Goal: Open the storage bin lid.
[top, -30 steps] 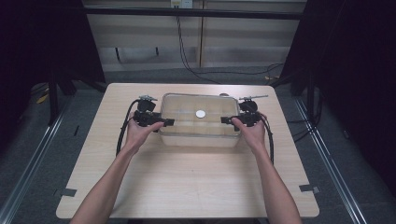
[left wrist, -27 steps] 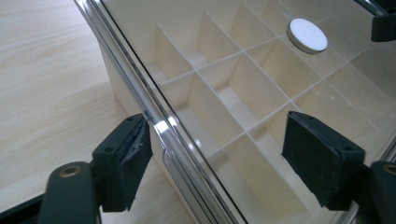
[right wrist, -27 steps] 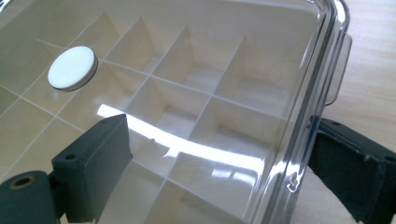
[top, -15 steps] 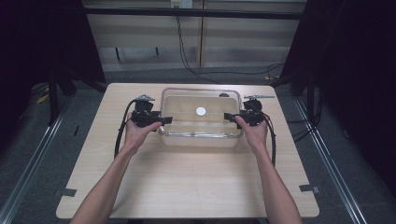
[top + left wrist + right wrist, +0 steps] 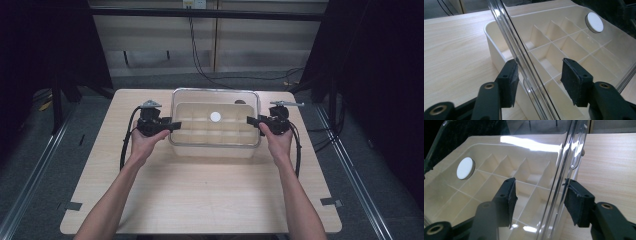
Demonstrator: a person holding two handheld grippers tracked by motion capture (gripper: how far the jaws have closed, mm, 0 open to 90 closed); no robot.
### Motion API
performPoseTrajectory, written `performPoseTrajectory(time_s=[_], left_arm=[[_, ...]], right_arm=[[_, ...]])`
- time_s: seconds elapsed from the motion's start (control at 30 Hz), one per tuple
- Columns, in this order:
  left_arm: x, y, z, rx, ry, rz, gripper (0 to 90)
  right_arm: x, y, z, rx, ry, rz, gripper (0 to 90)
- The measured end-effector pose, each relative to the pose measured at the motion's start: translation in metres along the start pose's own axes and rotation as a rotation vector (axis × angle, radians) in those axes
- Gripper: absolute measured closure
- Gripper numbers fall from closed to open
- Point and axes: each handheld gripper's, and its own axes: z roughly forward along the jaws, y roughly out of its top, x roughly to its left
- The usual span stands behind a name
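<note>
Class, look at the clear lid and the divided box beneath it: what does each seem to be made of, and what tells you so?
The lid looks like clear, glossy hard plastic: the dividers show through it and it throws bright reflections. The box looks like opaque cream plastic with a smooth, duller finish, with thin moulded walls and partitions. The table looks like pale wood-grain laminate or wood.

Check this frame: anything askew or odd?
Yes: the clear lid is lifted off the cream divided box and sits shifted toward the far side, its edge between both grippers' jaws. Nothing is spilled or damaged.
</note>
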Motion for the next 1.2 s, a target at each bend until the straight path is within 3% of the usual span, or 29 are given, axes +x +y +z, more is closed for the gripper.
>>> performPoseTrajectory(time_s=[0.23,0.67,0.73,0.93,1.2], left_arm=[[-0.004,0.003,-0.007,-0.003,0.014,0.038,50.7],[-0.005,0.005,-0.020,-0.060,-0.013,0.040,61.9],[-0.004,0.005,-0.022,-0.069,-0.021,0.023,62.9],[-0.008,0.004,-0.034,-0.086,-0.026,0.046,69.3],[-0.014,0.003,-0.042,-0.106,-0.028,0.064,72.2]], right_arm=[[0.001,-0.001,-0.010,-0.042,0.017,0.018,53.8],[0.001,0.002,-0.026,-0.082,0.053,0.032,61.6],[0.001,0.002,-0.027,-0.082,0.054,0.031,61.9],[0.009,0.001,-0.040,-0.111,0.046,0.004,64.4],[0.010,-0.003,-0.049,-0.144,0.071,0.010,67.0]])
